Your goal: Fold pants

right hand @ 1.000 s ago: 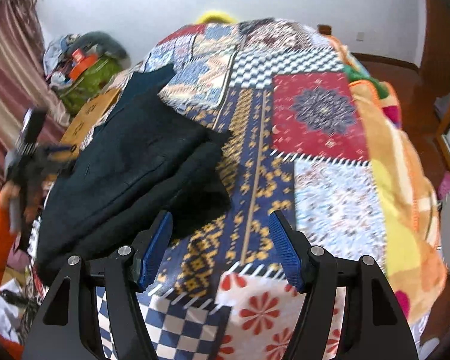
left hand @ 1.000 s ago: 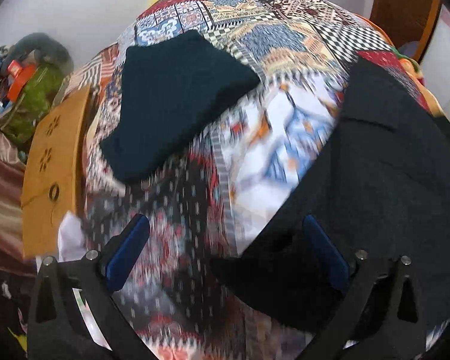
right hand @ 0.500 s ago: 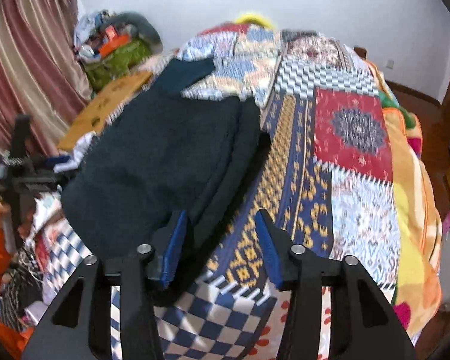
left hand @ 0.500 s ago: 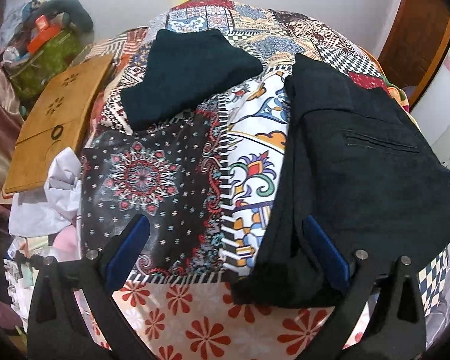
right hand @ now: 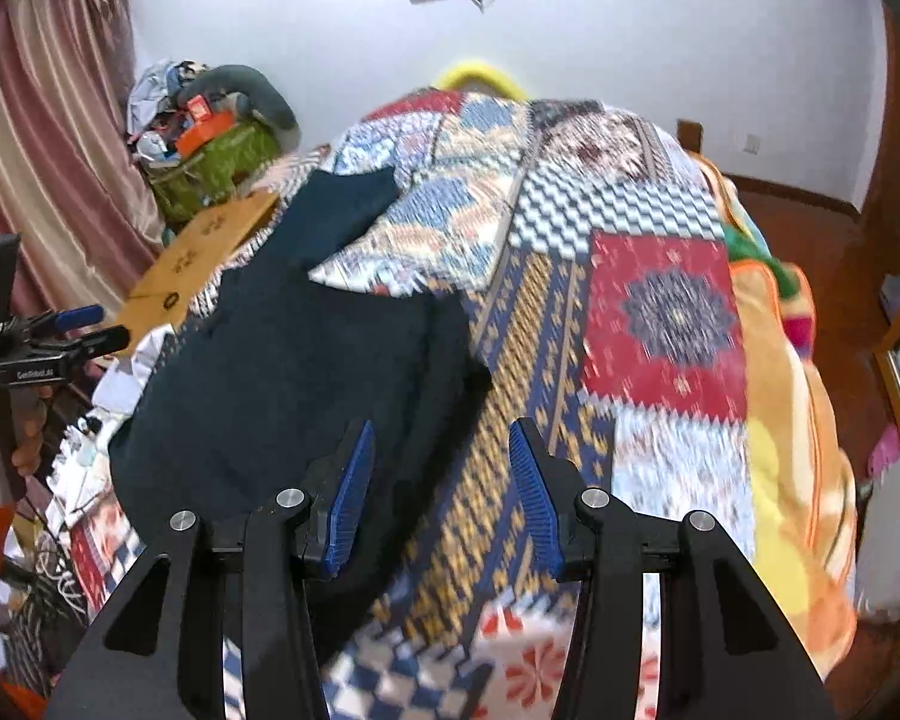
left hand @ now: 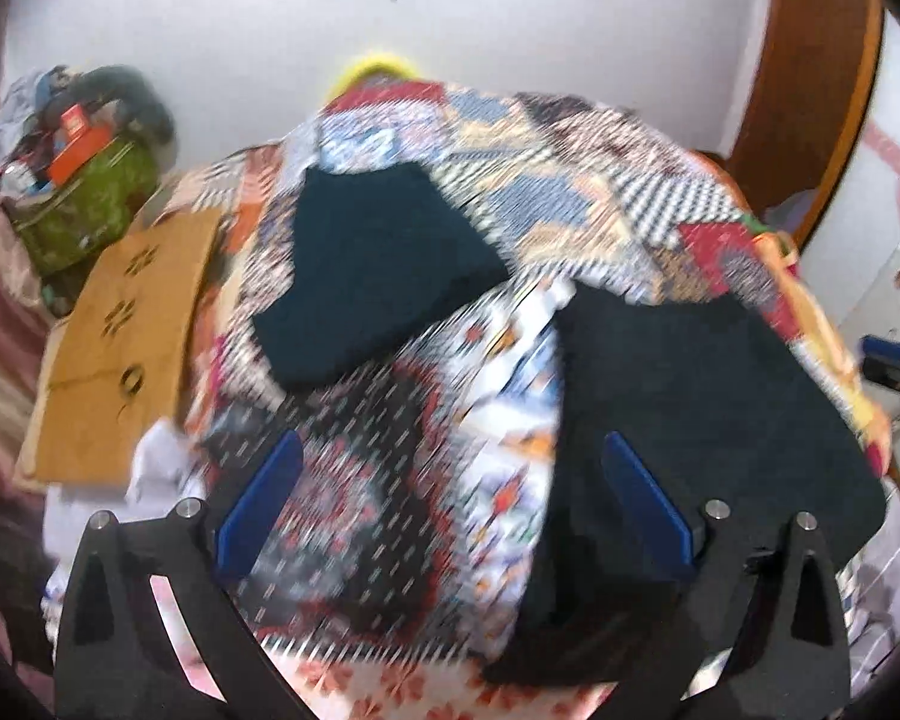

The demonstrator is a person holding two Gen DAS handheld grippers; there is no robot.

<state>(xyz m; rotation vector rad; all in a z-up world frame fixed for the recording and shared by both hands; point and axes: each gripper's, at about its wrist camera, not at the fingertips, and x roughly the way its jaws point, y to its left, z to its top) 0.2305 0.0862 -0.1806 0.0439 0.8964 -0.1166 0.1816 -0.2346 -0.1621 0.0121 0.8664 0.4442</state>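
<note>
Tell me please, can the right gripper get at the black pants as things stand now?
Probably yes. The right gripper is open and empty, and the black pants lie flat on the quilt just beside its left finger, with nothing lying between.

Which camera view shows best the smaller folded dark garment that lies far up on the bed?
The left wrist view: the folded dark garment shows whole there, though blurred. In the right wrist view only its far part shows, and the black pants cover its near end.
</note>
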